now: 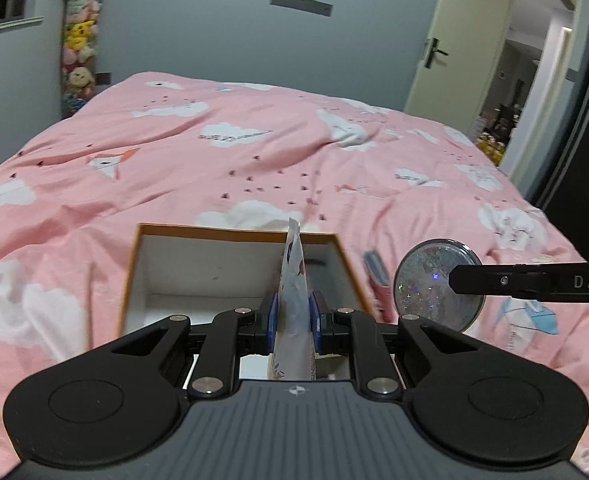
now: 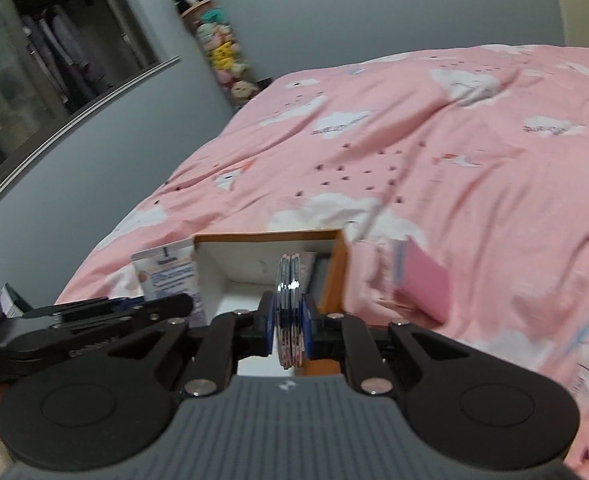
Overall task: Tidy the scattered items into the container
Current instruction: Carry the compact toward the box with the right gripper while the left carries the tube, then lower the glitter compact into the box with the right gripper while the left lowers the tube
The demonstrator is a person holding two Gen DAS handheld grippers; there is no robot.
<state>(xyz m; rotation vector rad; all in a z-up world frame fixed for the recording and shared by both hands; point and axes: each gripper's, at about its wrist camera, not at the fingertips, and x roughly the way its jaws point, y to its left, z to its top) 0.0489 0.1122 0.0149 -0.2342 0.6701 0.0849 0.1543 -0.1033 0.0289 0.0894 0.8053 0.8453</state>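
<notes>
An open cardboard box (image 1: 238,234) with an orange rim and white inside lies on the pink bed. My left gripper (image 1: 293,312) is shut on a white printed pouch (image 1: 294,272), held upright over the box's near edge. From the right, my right gripper (image 1: 460,280) is shut on a round glittery compact (image 1: 426,280), just right of the box. In the right wrist view the compact (image 2: 290,304) stands edge-on between the blue pads, above the box (image 2: 270,237). The left gripper (image 2: 182,304) and pouch (image 2: 170,280) are at its left.
A pink flat item (image 2: 422,284) lies on the duvet right of the box (image 1: 376,276). A dark item (image 1: 320,264) rests inside the box's far right corner. A column of plush toys (image 1: 80,48) stands behind the bed; an open door (image 1: 466,36) is at the right.
</notes>
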